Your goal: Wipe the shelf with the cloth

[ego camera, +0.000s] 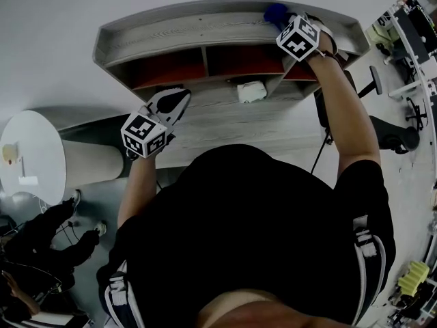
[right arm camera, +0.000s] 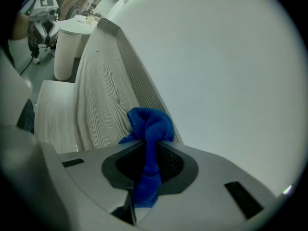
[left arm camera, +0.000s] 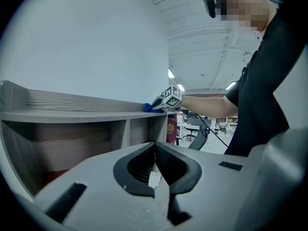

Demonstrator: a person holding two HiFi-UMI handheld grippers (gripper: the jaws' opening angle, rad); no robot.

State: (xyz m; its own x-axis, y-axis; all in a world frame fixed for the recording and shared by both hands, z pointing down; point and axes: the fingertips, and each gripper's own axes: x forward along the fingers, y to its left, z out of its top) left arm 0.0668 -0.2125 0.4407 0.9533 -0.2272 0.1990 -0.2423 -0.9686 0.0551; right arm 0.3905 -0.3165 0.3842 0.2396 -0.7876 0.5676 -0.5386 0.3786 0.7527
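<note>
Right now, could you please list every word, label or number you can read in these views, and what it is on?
No text is readable.
Dark red object at the far end of the grey wooden shelf: gold emblem, too blurred to read.
Black-and-white marker cubes: square patterns only, no letters.

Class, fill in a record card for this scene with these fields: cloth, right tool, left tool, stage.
cloth: blue, bunched, on the shelf top, by its back rail
right tool: shut on cloth
left tool: shut, empty, over the desk in front of the cubbies
stage: cloth set on shelf top, placed for wiping
</note>
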